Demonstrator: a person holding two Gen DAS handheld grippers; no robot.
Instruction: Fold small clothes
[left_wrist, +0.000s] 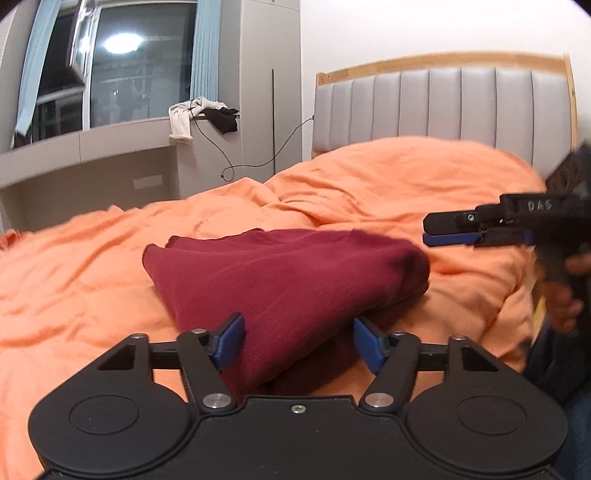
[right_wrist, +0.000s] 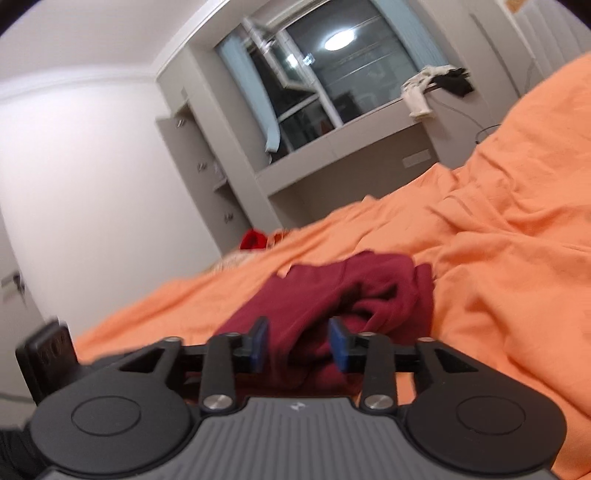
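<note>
A dark red garment (left_wrist: 288, 280) lies bunched on the orange bedcover (left_wrist: 92, 280), well short of the padded headboard (left_wrist: 443, 107). The left gripper (left_wrist: 298, 341) stands open, cloth between its blue pads but unpressed. The right gripper (right_wrist: 300, 345) is likewise open over the garment's rumpled edge. White and black clothes (left_wrist: 201, 114) hang on a ledge beside the window (left_wrist: 110, 66).

A dark red folded garment (left_wrist: 288, 280) is seen lying on the orange bedcover (left_wrist: 92, 280), its near end between the parted blue pads of the left hand-held gripper (left_wrist: 298, 341), while the right hand-held gripper (left_wrist: 443, 229) is held at the right, clear of the cloth.
</note>
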